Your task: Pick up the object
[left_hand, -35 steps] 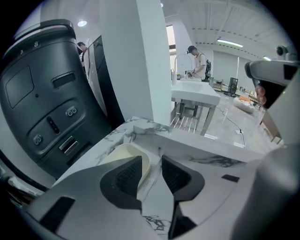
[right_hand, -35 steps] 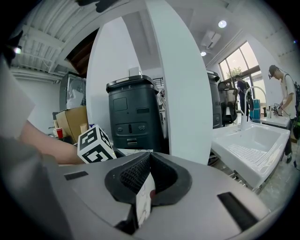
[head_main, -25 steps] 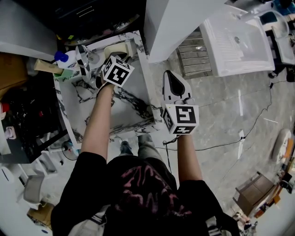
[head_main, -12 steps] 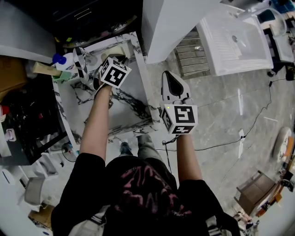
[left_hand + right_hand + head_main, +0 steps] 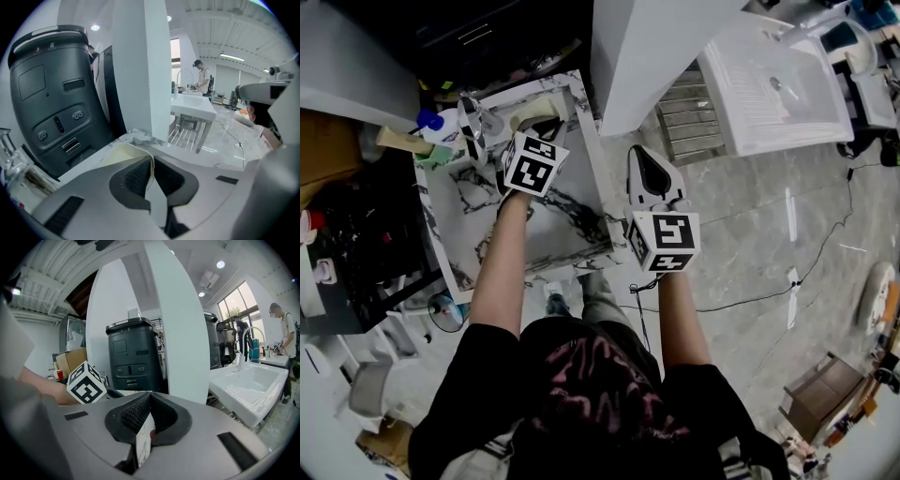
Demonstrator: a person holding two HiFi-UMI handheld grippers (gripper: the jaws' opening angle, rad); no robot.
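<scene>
A cream tape roll point(image 5: 532, 112) lies at the far end of the marble table point(image 5: 572, 225). My left gripper point(image 5: 528, 132) reaches over the table to it. In the left gripper view the roll's thin cream wall point(image 5: 123, 154) stands pinched between the dark pads, so the left gripper point(image 5: 151, 164) is shut on it. My right gripper point(image 5: 645, 157) hangs off the table's right edge over the floor. In the right gripper view the right gripper point(image 5: 149, 401) is shut with its pads together and nothing held.
A blue-capped bottle point(image 5: 433, 122), a clear glass item point(image 5: 470, 117) and a wooden piece point(image 5: 401, 141) crowd the table's far left. A white pillar point(image 5: 647, 47) stands behind the table, a white sink point(image 5: 778, 80) to its right. A black appliance point(image 5: 51, 93) faces the left gripper.
The left gripper has stayed at the tape roll and drawn back a little toward me. The right gripper has held its place beside the table.
</scene>
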